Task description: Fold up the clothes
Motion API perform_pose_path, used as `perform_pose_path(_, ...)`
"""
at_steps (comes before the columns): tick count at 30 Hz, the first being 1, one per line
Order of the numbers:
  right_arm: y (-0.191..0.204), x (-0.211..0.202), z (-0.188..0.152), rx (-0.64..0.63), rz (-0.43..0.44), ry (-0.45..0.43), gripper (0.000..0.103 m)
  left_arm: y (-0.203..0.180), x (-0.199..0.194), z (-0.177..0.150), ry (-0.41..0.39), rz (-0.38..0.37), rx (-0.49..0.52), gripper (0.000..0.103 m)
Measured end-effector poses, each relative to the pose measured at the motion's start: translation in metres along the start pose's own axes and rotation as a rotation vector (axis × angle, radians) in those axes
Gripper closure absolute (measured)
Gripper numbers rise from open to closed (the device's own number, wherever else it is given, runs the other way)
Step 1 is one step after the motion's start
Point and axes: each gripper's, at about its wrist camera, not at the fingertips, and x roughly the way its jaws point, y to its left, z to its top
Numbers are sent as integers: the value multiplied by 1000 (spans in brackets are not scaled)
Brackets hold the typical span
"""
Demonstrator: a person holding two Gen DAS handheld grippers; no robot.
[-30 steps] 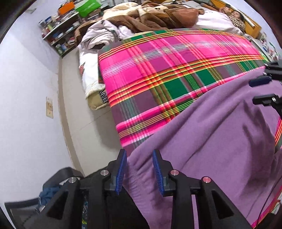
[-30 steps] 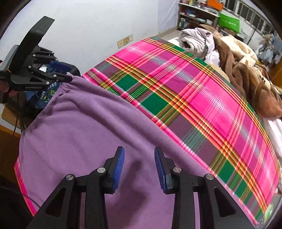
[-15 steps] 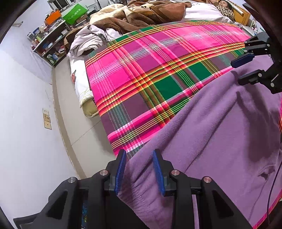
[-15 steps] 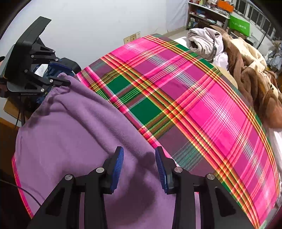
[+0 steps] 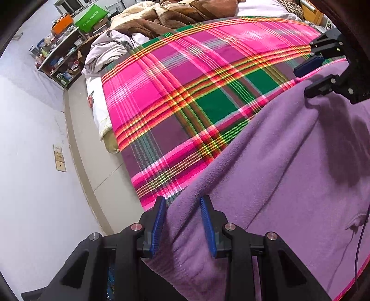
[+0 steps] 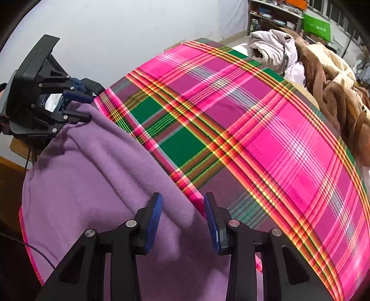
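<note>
A purple fleece garment (image 5: 277, 173) (image 6: 92, 185) lies spread on a pink, green and yellow plaid blanket (image 5: 173, 92) (image 6: 266, 139) on a bed. My left gripper (image 5: 183, 224) (image 6: 89, 108) points down at the garment's far left corner. It is open, with the purple hem lying loose between its blue pads. My right gripper (image 6: 182, 217) (image 5: 301, 79) is also open. It straddles the same far edge further right, purple cloth under one finger and plaid under the other. Neither pair of pads presses on the cloth.
Brown and cream blankets with crumpled white clothes (image 5: 161, 20) (image 6: 323, 76) are heaped at the bed's far end. A cluttered shelf (image 5: 60, 58) stands by the white wall. A strip of floor (image 5: 92, 150) runs beside the bed. A thin cable (image 5: 360, 231) hangs at the right.
Both grippers have come down closer to the garment. The right one has slid from over plain purple cloth to the purple edge where plaid shows. Both jaws look as wide as before.
</note>
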Motion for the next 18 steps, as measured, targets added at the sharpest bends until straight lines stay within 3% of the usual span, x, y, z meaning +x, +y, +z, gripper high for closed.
perform_pose_path(11, -7, 1, -1, -9, 21, 43, 64, 4, 1, -3, -42, -70, 30, 83)
perform_pose_path(18, -7, 3, -4, -23, 24, 75, 75, 9, 3, 0, -47, -137, 15, 90)
